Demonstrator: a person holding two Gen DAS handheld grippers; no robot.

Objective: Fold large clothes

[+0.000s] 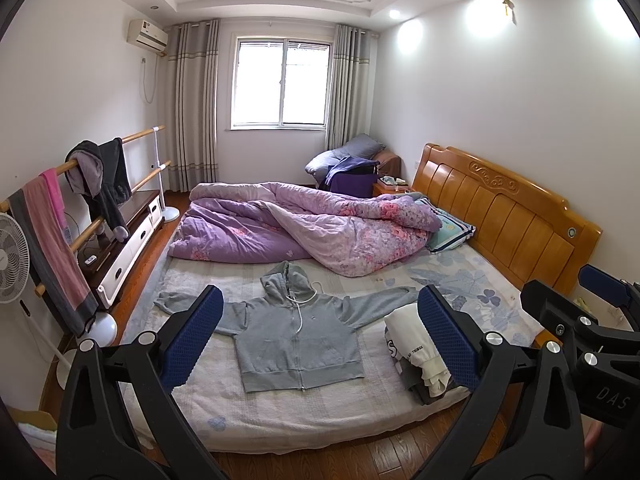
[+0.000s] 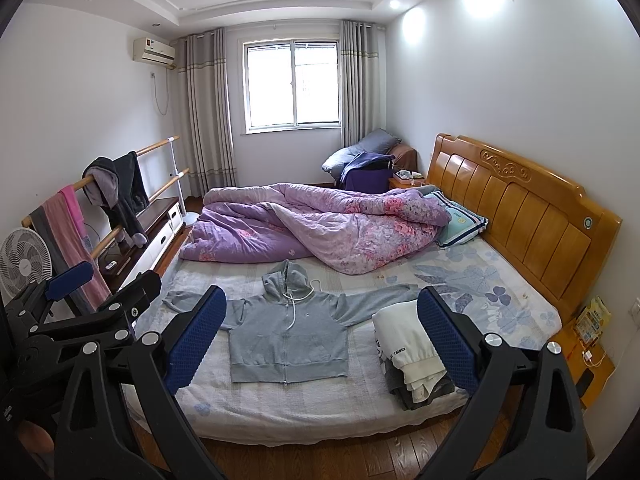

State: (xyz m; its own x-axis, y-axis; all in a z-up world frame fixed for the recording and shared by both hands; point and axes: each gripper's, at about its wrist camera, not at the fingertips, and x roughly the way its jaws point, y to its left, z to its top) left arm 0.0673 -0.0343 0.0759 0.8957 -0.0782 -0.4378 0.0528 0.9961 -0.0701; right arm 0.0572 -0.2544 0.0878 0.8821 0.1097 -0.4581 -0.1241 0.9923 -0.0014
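Observation:
A grey zip-up hoodie (image 1: pixel 296 336) (image 2: pixel 286 340) lies flat and face up on the bed, sleeves spread to both sides, hood toward the quilt. My left gripper (image 1: pixel 320 340) is held open in front of the bed, well short of the hoodie, with nothing between its blue pads. My right gripper (image 2: pixel 320 340) is open too, at about the same distance, also holding nothing. The right gripper's body shows at the right edge of the left wrist view. The left gripper's body appears at the lower left of the right wrist view.
A pile of folded clothes, white on top (image 1: pixel 416 348) (image 2: pixel 408 352), sits on the bed right of the hoodie. A rumpled purple quilt (image 1: pixel 304 228) fills the far half of the bed, beside the wooden headboard (image 1: pixel 508 208). A rack with hanging clothes (image 1: pixel 96 180) and a fan (image 1: pixel 12 256) stand at left.

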